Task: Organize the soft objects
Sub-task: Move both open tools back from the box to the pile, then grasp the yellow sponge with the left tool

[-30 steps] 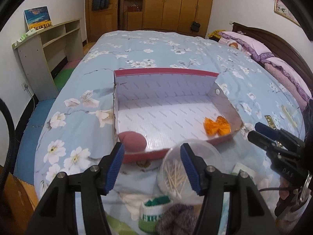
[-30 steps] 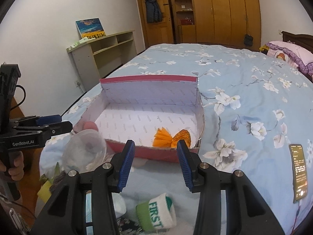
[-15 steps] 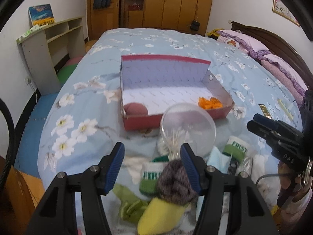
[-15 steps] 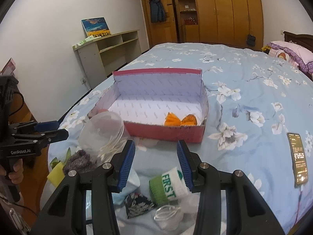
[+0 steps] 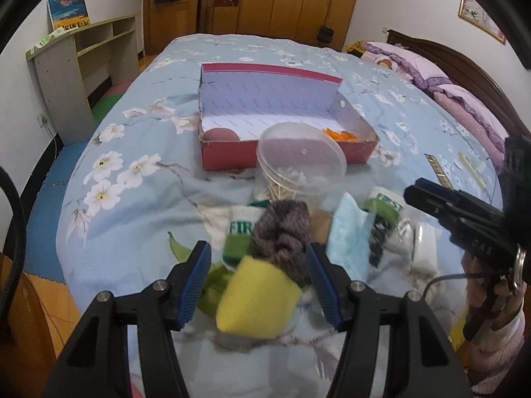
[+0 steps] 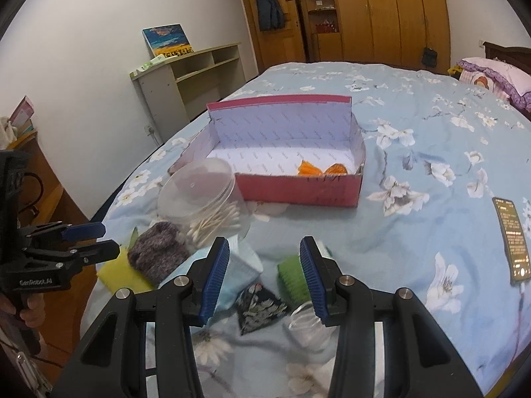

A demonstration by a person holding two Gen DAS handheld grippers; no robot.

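1. The left claw (image 5: pixel 259 280) is seen hovering with its jaws parted and nothing gripped; the yellow sponge (image 5: pixel 257 293) lies on the bed (image 5: pixel 139 205) below the gap, apart from both pads.
2. The grey knitted piece (image 5: pixel 282 232) is found just beyond the sponge, touching it, with a white-and-green wristband (image 5: pixel 240 235) at its left.
3. The right claw (image 6: pixel 264 277) is held partly open and empty; the second green wristband (image 6: pixel 293 277) is seen just by its right pad, and the light blue cloth (image 6: pixel 240 270) by its left pad.
4. A dark floral pouch (image 6: pixel 259 306) is seen under the gap between those jaws, resting on the bed.
5. A clear cotton-swab jar (image 6: pixel 205 202) is lying tilted between the pile and the red box (image 6: pixel 298 192).
6. An orange bow (image 6: pixel 320 169) and a pink round thing (image 5: pixel 221 135) are contained in the box.
7. A phone (image 6: pixel 512 238) is lying well to the right.
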